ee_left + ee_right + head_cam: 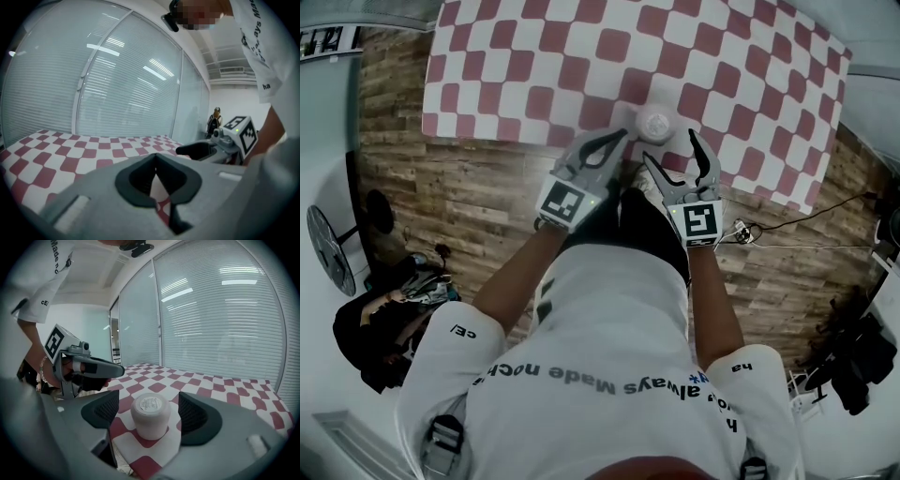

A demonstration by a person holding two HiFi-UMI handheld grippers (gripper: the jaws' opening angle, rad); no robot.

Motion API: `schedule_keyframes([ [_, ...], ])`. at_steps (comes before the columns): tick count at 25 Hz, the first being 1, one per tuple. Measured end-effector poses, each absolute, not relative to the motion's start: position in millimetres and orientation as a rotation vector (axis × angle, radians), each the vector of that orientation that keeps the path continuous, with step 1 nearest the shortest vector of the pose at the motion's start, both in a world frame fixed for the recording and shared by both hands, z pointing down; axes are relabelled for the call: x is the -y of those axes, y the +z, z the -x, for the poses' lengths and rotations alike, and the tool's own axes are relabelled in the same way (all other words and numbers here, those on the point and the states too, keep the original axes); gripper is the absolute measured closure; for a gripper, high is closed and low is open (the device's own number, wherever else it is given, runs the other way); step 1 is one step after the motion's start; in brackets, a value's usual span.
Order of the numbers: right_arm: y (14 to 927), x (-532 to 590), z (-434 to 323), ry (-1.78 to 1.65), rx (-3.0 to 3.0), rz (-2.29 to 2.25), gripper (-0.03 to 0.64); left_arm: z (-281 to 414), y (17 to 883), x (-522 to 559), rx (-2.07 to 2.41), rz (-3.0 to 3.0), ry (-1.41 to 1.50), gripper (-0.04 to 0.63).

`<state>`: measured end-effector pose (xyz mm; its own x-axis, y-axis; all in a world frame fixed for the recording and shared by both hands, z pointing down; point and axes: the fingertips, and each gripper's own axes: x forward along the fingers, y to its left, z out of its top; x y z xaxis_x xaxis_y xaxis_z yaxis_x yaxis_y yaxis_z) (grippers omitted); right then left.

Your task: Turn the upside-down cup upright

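- Right gripper (149,403) has its jaws wide apart. The small cream cup (150,423) is lined up with the gap between them, and nothing touches it.
- That cup stands bottom-up, with a round sticker (151,404) on top. It sits on the red and white checked cloth (225,390), close to the cloth's near edge.
- Left gripper (155,158) is closed tight with nothing in it, just beside the other one.
- I think the cup is light and hard. Its sides look smooth, so it may slip.
- A good spot to squeeze is across the middle of its sides, not the rounded top.
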<state>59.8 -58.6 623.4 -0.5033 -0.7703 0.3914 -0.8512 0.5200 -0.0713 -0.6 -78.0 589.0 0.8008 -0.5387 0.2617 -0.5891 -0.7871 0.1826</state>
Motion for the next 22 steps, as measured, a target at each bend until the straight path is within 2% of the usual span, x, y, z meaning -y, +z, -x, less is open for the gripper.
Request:
schedule_keyframes([
  [22,695,88,-44,0.370,2.441,-1.304,0.189,8,660,102,0.895,-2.708,0.327,0.592],
])
